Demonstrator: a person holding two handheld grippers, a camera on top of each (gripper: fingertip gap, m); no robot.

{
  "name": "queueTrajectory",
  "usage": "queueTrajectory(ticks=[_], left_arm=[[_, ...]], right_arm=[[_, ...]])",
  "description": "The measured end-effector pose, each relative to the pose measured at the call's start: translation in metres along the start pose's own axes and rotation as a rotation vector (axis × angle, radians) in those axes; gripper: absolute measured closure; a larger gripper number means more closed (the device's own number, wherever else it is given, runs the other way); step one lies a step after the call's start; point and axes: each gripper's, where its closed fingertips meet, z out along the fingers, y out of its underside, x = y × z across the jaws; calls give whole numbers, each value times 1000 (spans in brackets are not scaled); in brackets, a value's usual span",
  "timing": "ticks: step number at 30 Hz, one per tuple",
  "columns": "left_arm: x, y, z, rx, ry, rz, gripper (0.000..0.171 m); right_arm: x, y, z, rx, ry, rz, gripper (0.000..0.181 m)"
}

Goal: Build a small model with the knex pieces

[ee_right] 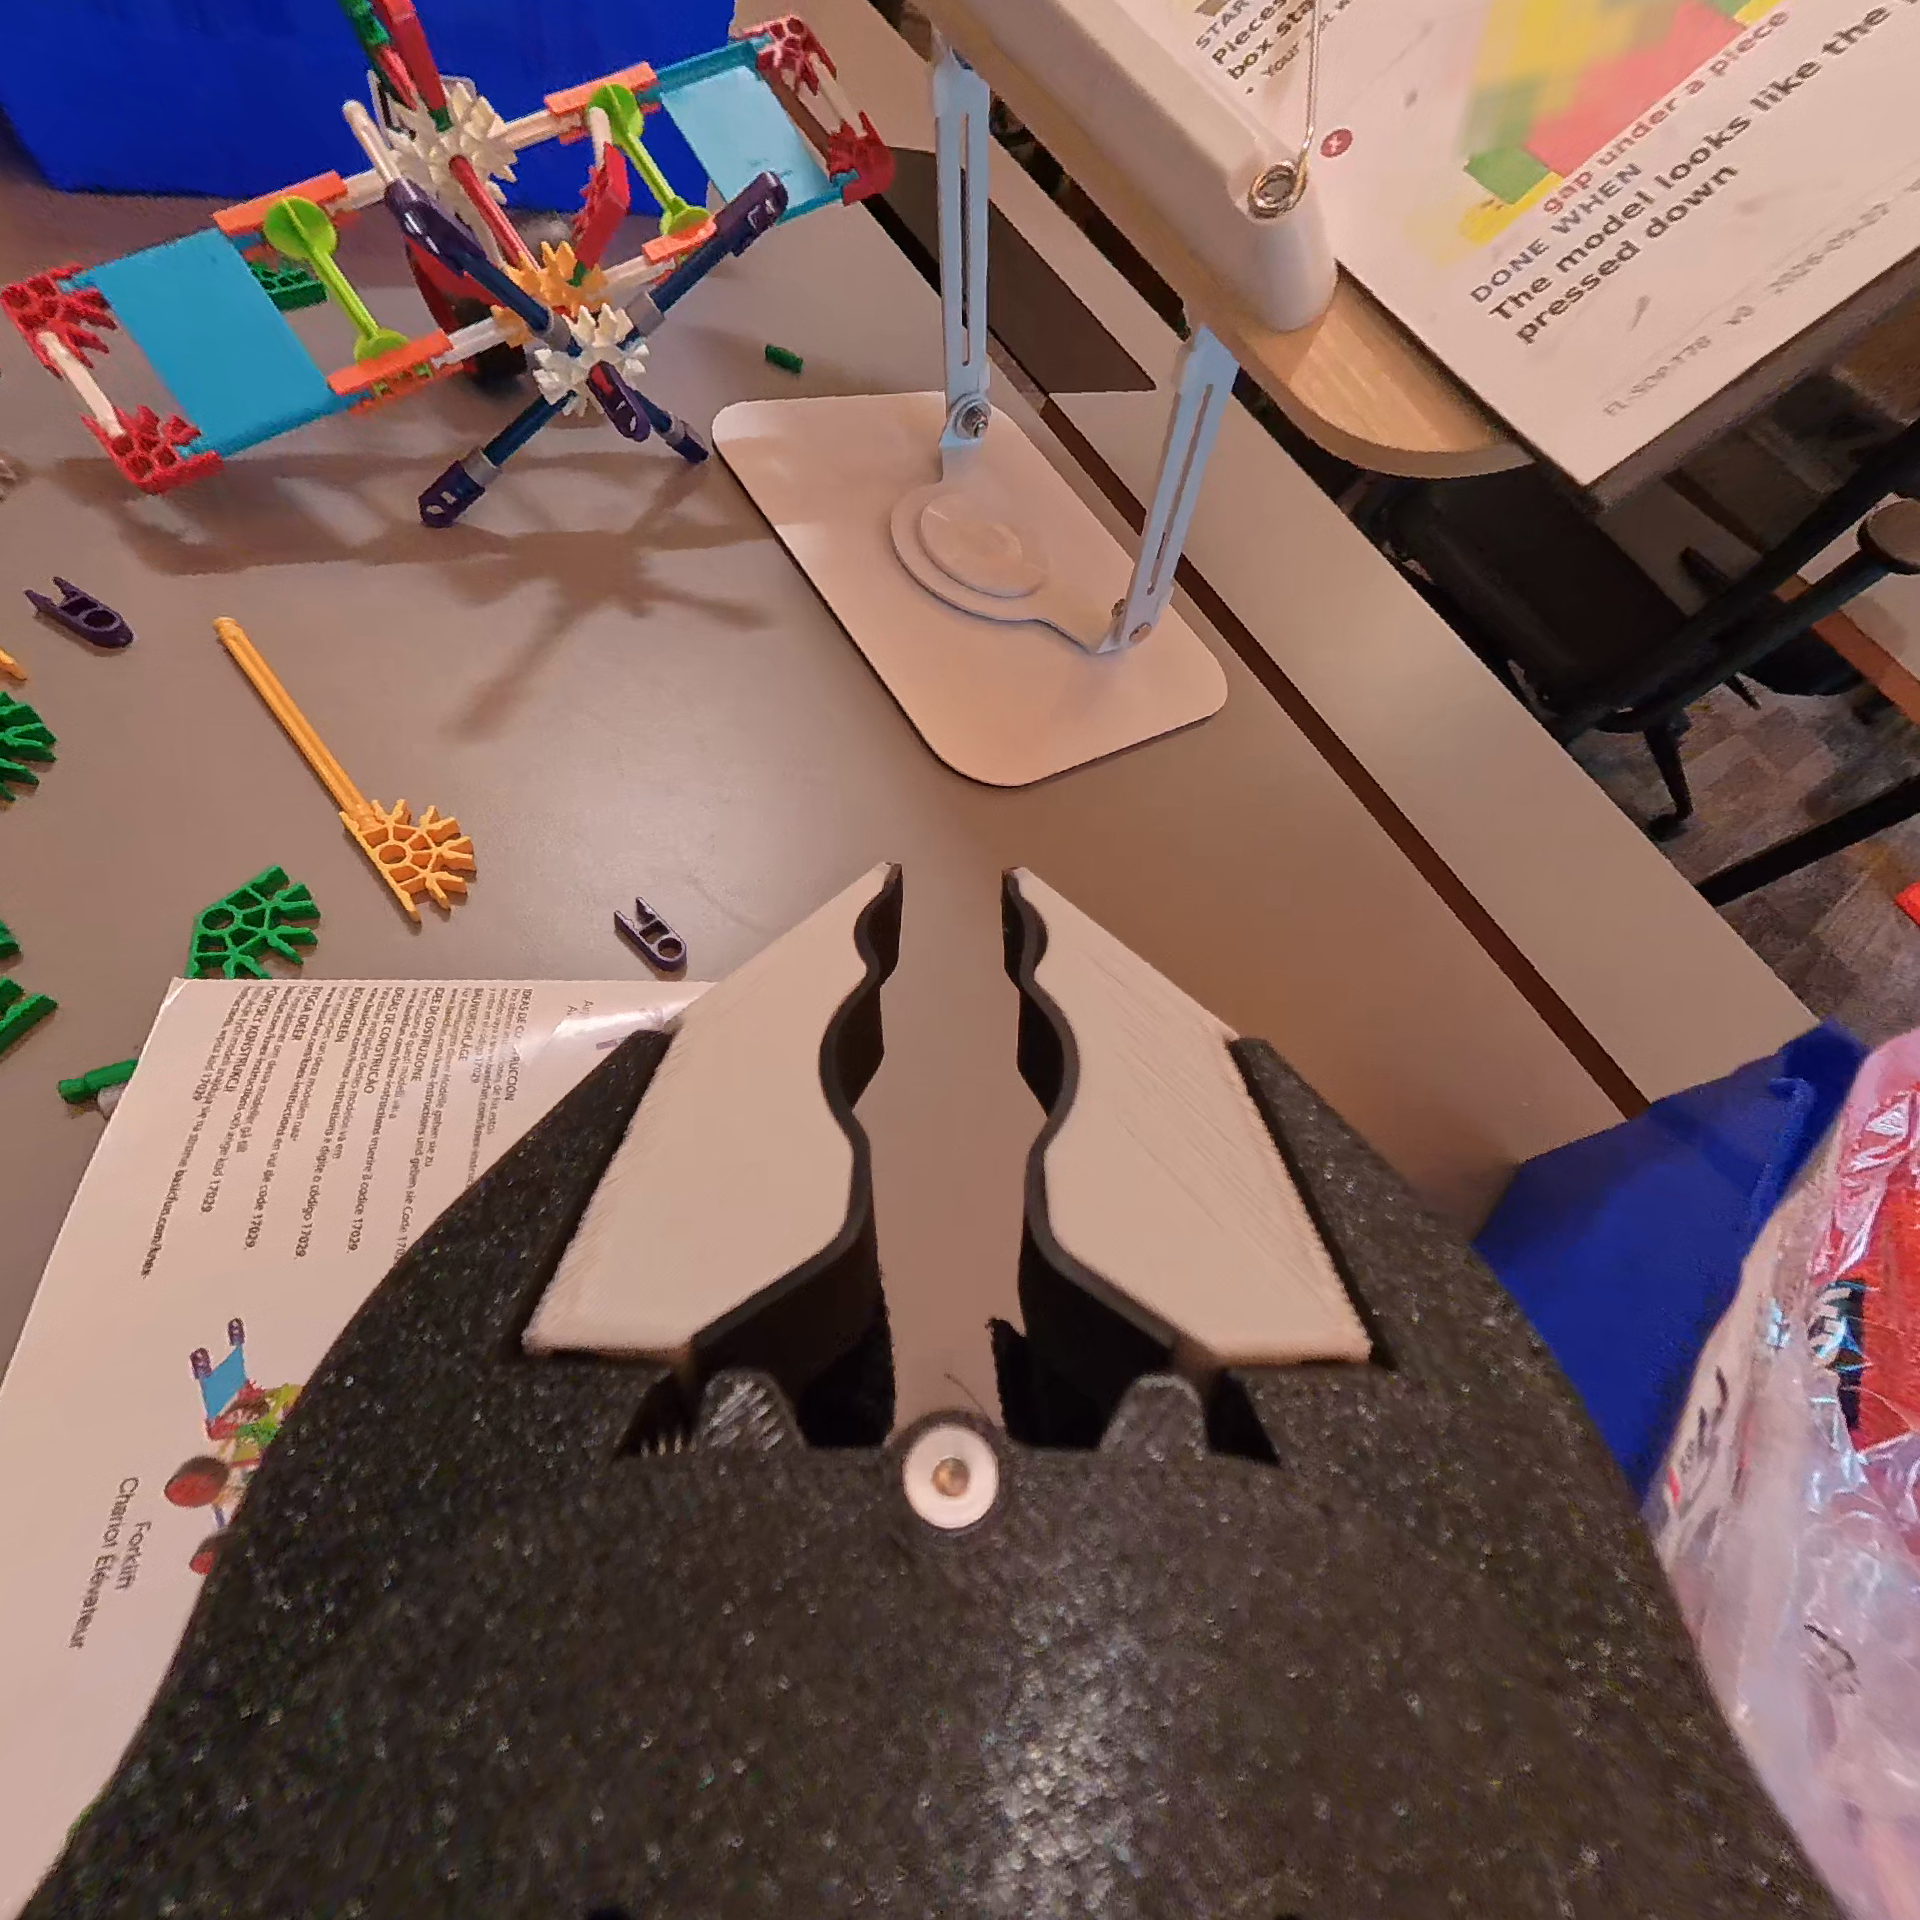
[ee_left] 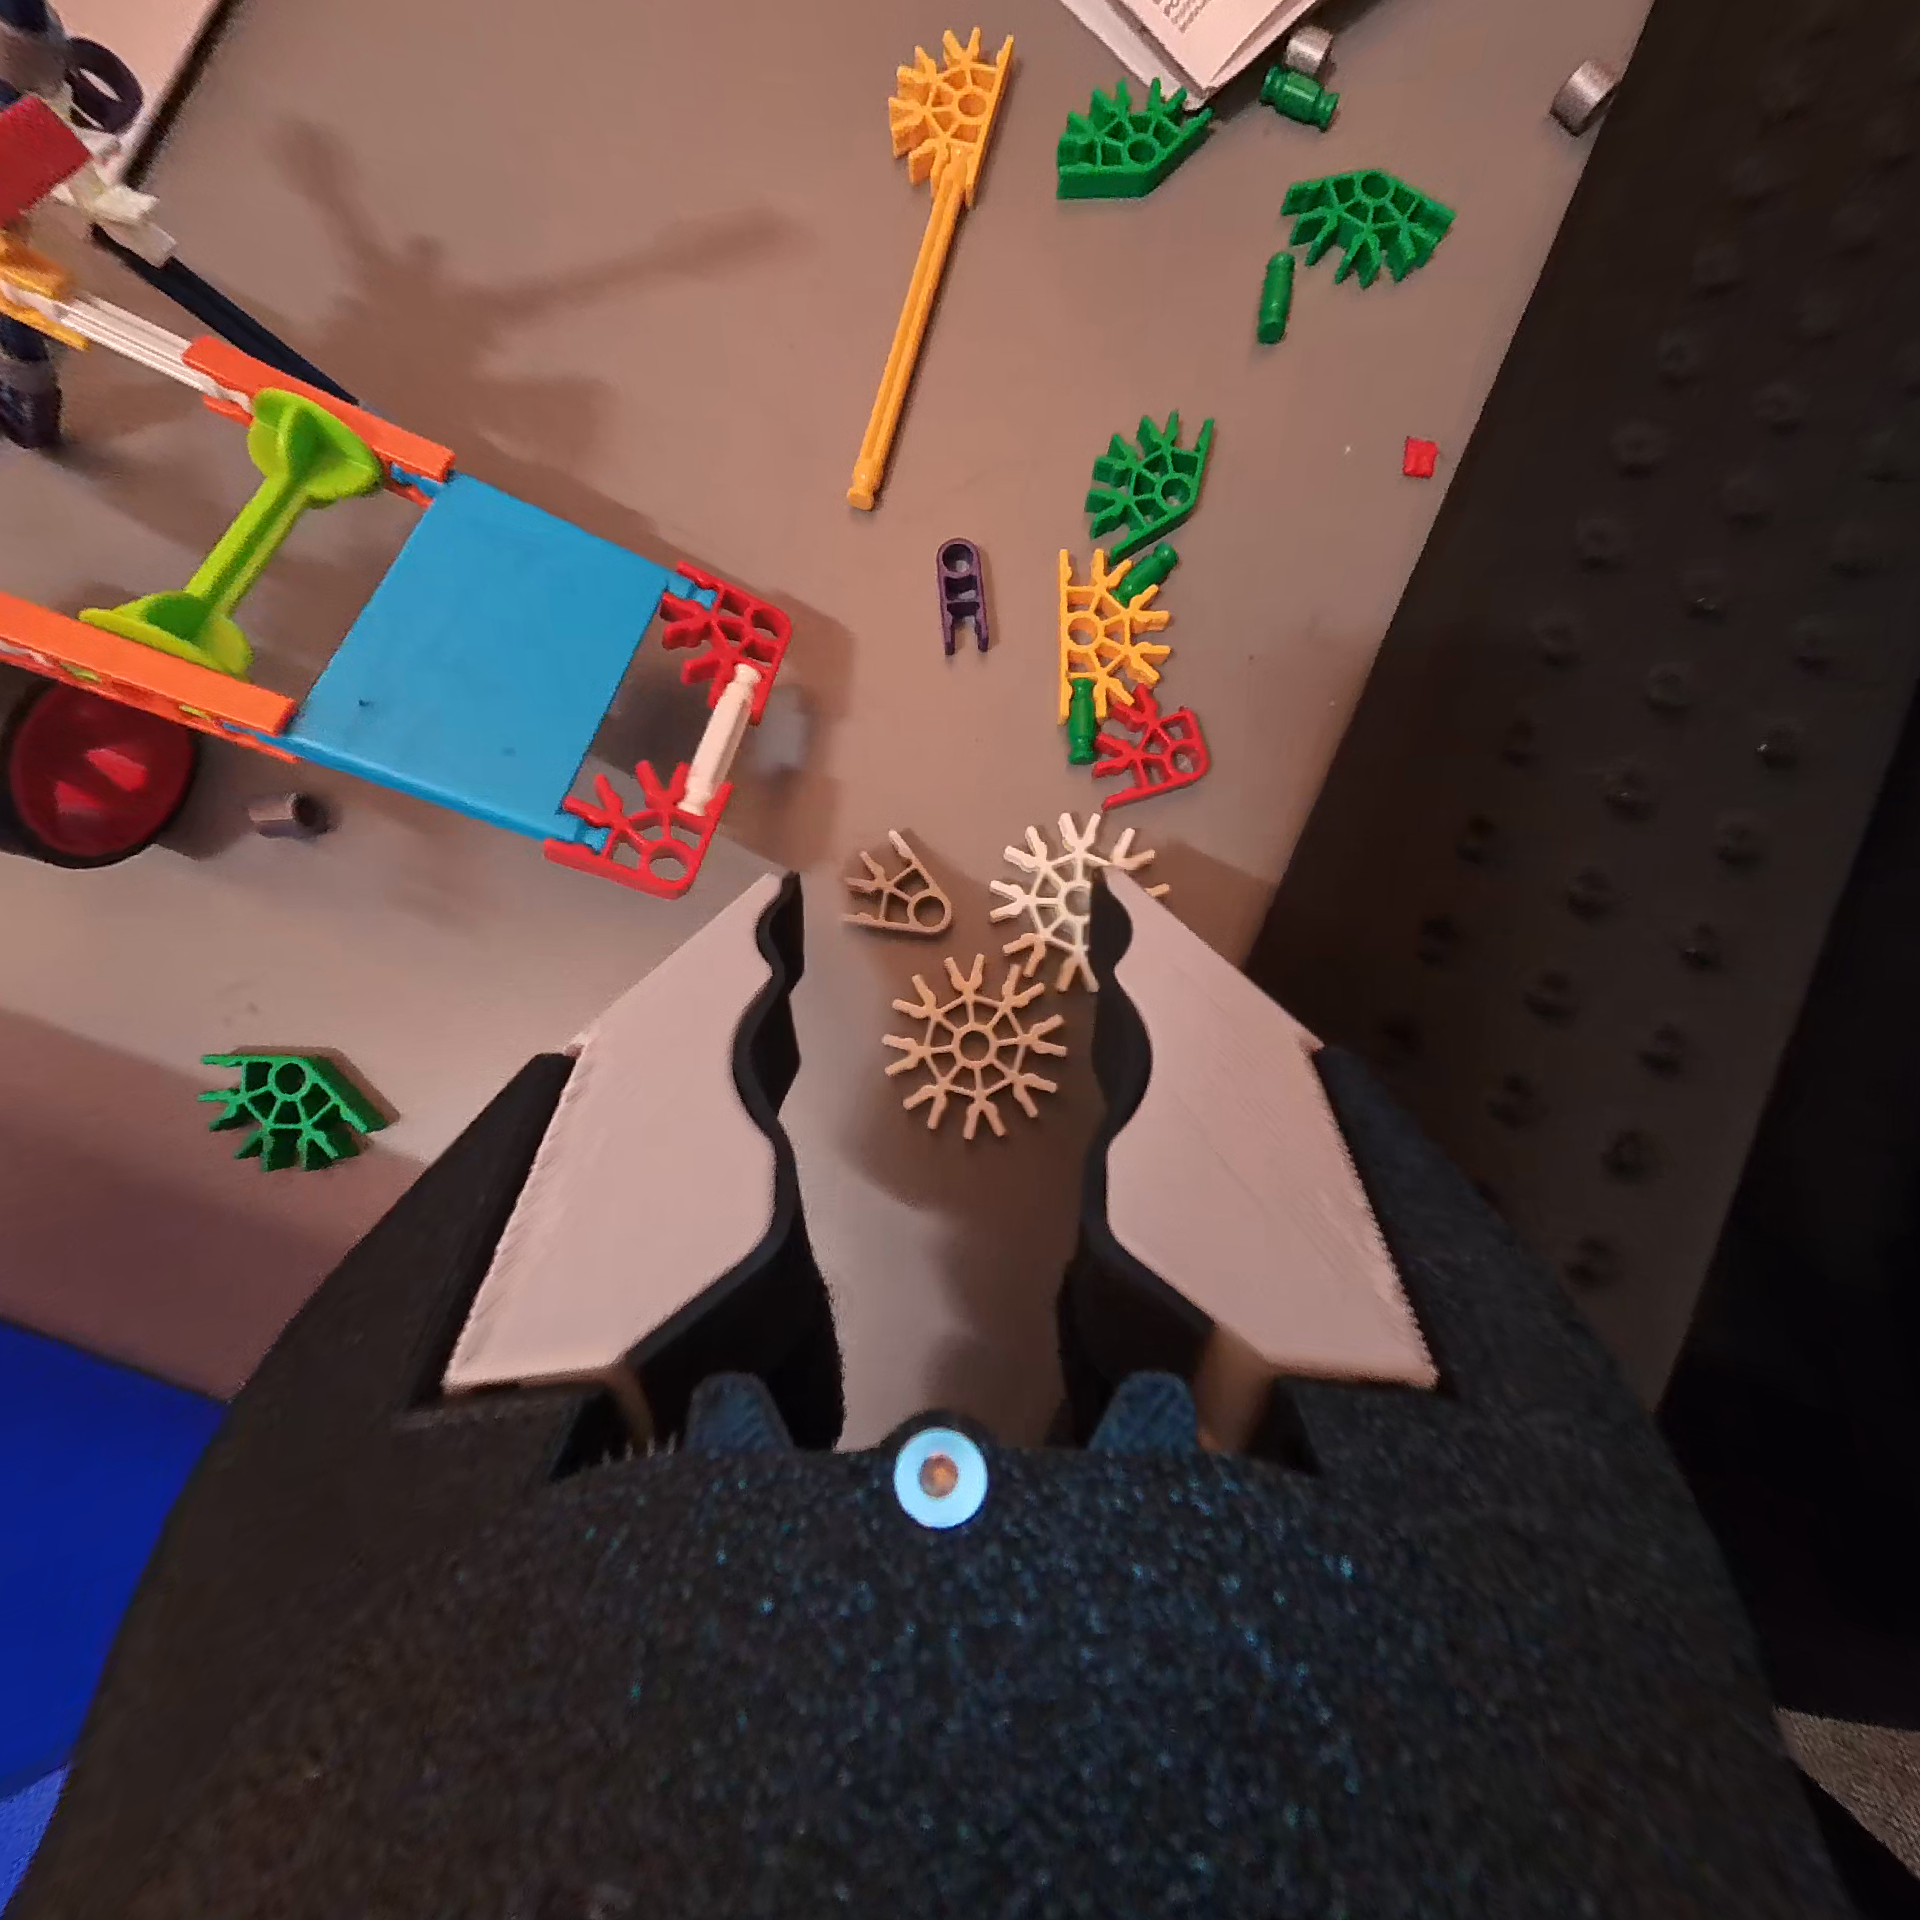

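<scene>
While gripper [ee_left: 943, 894] gapes — three pale connectors [ee_left: 974, 1044].

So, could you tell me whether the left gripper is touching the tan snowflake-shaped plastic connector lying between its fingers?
Apart. The left wrist view shows the tan snowflake-shaped plastic connector lying with bare table on both sides, inside the open left gripper.
</scene>
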Motion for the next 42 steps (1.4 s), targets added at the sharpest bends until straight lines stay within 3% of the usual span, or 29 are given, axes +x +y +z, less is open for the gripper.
queueTrajectory(ticks=[7, 13, 21, 26, 33, 42], left_arm=[[7, -11, -24, 67, -23, 28, 119], [-6, -10, -81, 106, -169, 38, 120], [-65, 20, -172, 60, -448, -5, 124], [-122, 39, -204, 15, -537, -64, 126], [-194, 56, -182, -88, -452, -126, 125], [-262, 83, -119, -384, -257, 108, 136]], right_arm=[[-7, 6, 9, -22, -19, -13, 162], [-14, 17, 21, -57, -46, -15, 162], [-17, 22, 27, -57, -54, -8, 162], [-14, 24, 30, -49, -54, 3, 162], [-8, 34, 31, -65, -42, 7, 162], [-4, 42, 35, -78, -40, 11, 162]])
